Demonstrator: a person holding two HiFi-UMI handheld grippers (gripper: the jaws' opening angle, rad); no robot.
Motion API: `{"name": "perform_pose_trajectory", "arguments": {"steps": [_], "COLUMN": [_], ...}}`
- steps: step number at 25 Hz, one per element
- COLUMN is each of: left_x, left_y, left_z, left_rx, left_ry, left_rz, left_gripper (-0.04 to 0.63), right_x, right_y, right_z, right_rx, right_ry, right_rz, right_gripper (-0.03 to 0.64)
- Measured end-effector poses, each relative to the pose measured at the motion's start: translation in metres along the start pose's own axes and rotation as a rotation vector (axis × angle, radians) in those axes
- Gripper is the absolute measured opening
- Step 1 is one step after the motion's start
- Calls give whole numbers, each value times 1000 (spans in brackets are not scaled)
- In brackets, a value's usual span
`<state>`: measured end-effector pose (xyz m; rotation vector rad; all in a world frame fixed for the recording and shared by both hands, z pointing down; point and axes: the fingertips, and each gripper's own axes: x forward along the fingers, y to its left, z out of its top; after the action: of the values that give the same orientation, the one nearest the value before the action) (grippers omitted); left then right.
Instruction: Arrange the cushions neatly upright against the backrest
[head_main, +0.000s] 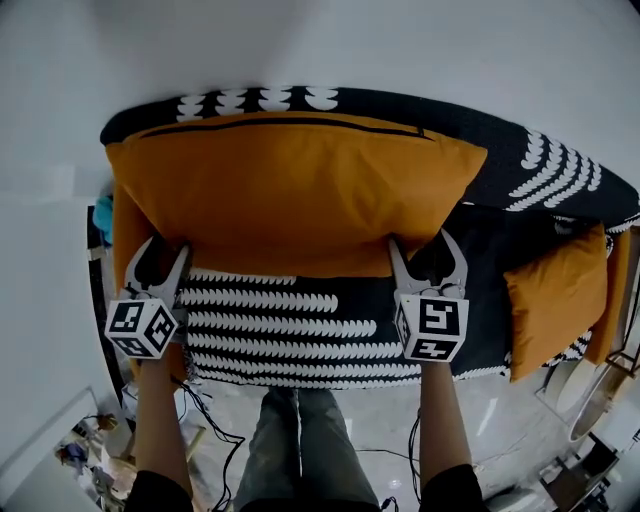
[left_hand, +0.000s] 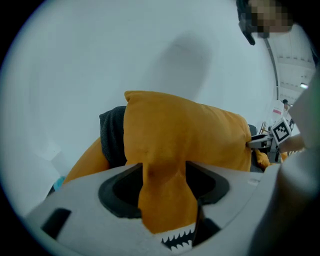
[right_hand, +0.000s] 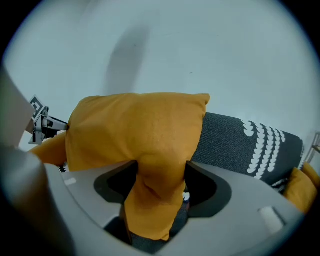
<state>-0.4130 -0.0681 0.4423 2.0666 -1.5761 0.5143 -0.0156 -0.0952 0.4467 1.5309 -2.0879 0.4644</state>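
A large orange cushion (head_main: 290, 190) stands upright against the black, white-patterned sofa backrest (head_main: 520, 150), its lower edge on the seat (head_main: 290, 330). My left gripper (head_main: 157, 262) is at its lower left corner and my right gripper (head_main: 428, 258) at its lower right corner. Both stand open, fingers spread. In the left gripper view a fold of the cushion (left_hand: 185, 130) hangs between the jaws of the left gripper (left_hand: 165, 185). The right gripper view shows the cushion (right_hand: 135, 130) bunched the same way in the right gripper (right_hand: 160, 182). A smaller orange cushion (head_main: 555, 300) leans at the sofa's right end.
Another orange cushion (head_main: 125, 230) shows at the sofa's left end, mostly hidden. A white wall (head_main: 320, 40) rises behind the sofa. Cables (head_main: 215, 425) and clutter lie on the floor by the person's legs (head_main: 300, 450). A metal stand (head_main: 610, 370) is at the right.
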Motion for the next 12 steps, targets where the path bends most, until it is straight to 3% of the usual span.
{"name": "perform_pose_trajectory", "arguments": {"steps": [4,12], "left_x": [-17,-79], "left_y": [-24,-64], "left_z": [4,30], "left_rx": [57,61], "left_ry": [17,-1], "left_rz": [-20,-52], "left_gripper": [301,296], "right_x": [-25,-96], "right_y": [-3,9], "right_z": [-15,9], "right_rx": [10,97], "right_ry": [43,16], "right_rz": [-17,-3], "right_gripper": [319,319]}}
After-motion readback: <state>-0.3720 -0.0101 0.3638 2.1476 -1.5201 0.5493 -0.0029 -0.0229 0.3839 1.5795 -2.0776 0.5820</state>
